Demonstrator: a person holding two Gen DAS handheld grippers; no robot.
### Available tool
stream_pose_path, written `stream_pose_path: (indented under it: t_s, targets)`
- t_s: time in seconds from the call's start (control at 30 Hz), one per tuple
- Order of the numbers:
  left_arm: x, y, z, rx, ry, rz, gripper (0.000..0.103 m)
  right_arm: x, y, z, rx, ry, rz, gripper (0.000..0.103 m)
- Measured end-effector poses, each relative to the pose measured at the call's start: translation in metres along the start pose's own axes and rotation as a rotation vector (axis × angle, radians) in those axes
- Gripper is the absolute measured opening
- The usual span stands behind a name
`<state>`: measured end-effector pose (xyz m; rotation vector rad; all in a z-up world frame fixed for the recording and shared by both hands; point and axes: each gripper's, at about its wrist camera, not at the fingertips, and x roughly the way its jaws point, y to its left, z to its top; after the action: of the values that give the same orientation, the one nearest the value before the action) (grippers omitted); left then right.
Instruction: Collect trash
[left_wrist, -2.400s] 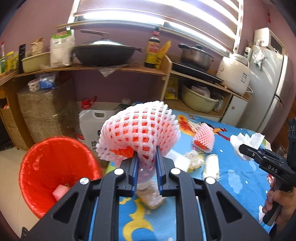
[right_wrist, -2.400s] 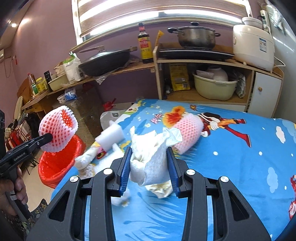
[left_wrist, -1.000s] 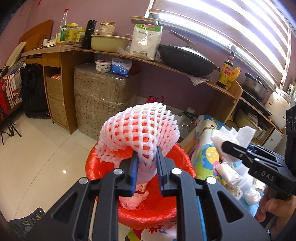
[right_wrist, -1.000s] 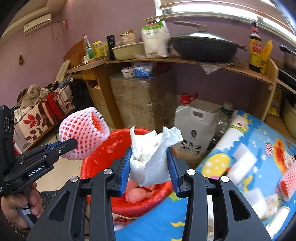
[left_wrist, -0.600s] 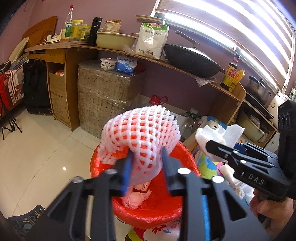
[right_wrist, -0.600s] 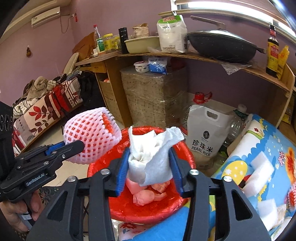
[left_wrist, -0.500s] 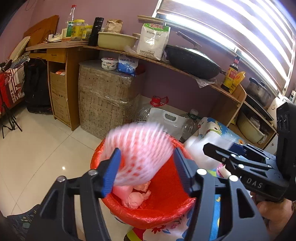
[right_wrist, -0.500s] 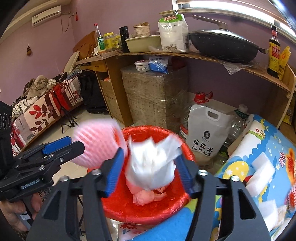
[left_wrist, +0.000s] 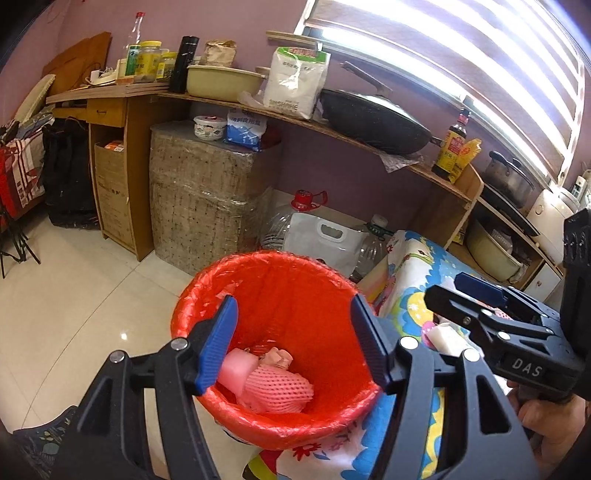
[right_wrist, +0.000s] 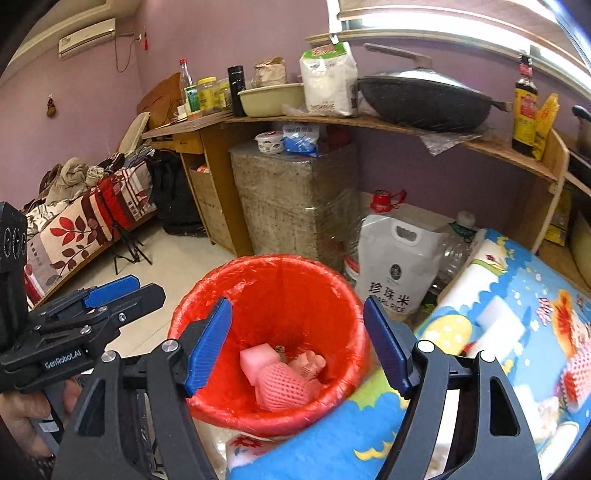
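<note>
Foam net (left_wrist: 275, 387) lies in the red bin (left_wrist: 258, 266). Left gripper (left_wrist: 291, 339) and right gripper (right_wrist: 297, 343), fingers just opened and empty, hover above. Drop step done; next, return to bench (right_wrist: 517, 280) for remaining scraps (right_wrist: 502, 321).

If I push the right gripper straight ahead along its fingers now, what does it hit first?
Probably the trash in the red bin: the open, empty right gripper points down into its mouth, toward the pink foam net. Depth is unclear.

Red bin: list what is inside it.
Inside the red bin, a pink foam net lies on top, beside a pale pink block and crumpled pinkish scraps. Whatever lies underneath them is covered.
</note>
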<state>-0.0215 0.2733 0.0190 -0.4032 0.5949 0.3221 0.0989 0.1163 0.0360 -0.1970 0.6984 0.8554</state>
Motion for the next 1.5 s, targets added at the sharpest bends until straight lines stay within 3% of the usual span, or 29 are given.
stream_pose_path:
  t_s: [0.87,1.2,1.5]
  targets:
    - [-0.018,-0.133,-0.048,0.182,0.052,-0.155,0.061,-0.153,-0.115,-0.088,0.205,-0.082,-0.274,0.076]
    - [-0.012,-0.161,-0.058,0.226,0.07,-0.161,0.062,-0.167,-0.147,-0.128,0.242,-0.038,-0.321,0.077]
    - [0.018,-0.181,-0.063,0.241,0.113,-0.183,0.062,-0.165,-0.189,-0.158,0.345,-0.011,-0.367,0.077]
